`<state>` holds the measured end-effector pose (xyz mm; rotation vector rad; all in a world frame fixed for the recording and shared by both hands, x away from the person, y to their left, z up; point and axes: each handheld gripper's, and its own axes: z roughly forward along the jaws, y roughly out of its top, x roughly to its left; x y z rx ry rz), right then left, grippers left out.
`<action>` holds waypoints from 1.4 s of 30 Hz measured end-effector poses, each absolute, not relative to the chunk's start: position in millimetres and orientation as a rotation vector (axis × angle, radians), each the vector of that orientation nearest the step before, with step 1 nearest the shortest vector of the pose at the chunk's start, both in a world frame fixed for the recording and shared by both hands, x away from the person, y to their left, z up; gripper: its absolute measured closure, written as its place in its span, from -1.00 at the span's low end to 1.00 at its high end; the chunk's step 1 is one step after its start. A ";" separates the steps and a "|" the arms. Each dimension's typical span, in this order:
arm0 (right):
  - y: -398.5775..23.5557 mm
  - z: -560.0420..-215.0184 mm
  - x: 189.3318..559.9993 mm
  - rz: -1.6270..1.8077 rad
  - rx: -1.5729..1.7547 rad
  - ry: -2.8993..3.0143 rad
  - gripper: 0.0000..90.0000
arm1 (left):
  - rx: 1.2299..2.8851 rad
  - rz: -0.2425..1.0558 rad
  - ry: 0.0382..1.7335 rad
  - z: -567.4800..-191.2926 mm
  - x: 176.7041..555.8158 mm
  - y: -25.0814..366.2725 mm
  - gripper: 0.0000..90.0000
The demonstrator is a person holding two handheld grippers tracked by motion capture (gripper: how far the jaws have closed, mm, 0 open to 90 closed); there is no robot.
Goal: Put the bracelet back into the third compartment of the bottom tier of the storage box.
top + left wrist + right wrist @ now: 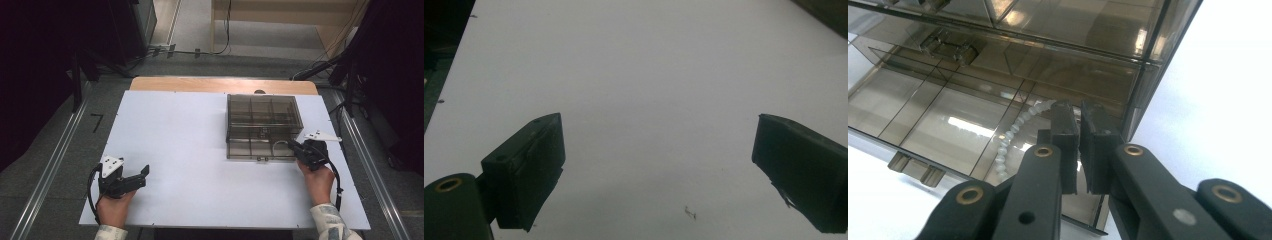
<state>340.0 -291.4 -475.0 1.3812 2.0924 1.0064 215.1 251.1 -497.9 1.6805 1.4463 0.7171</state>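
A smoky clear compartment box (pixel 262 112) lies open on the white tabletop (pixel 175 130) at the right. Its near half (pixel 948 115) has several divided cells. My right gripper (pixel 291 145) reaches over that half's right corner, and its jaws (pixel 1079 106) are shut on the end of a white bead string (pixel 1013 132). The string curves down into the rightmost cell (pixel 278 143). Resting at the table's front left, my left gripper (pixel 144 173) is open, and its wide-apart jaws (pixel 659 120) have nothing but bare tabletop between them.
The box's far half (pixel 1073 25) rises behind the jaws, with a latch (pixel 948 47) on its edge. A wooden table edge (pixel 220 84) runs behind the white top. Dark stands and cables (pixel 320 67) surround the table on the floor.
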 end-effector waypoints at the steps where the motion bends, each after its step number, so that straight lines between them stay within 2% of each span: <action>1: -291.0 -475.2 340.1 1.004 1.379 2.092 0.85 | 1.679 0.717 1.446 -498.1 215.3 251.2 -0.84; 31: -292.8 -479.4 342.6 0.962 1.420 2.094 0.83 | 1.682 0.712 1.446 -498.0 215.2 250.7 -0.84; 42: -291.5 -476.4 340.2 0.997 1.395 2.104 0.71 | 1.682 0.715 1.447 -497.8 215.2 250.7 -0.83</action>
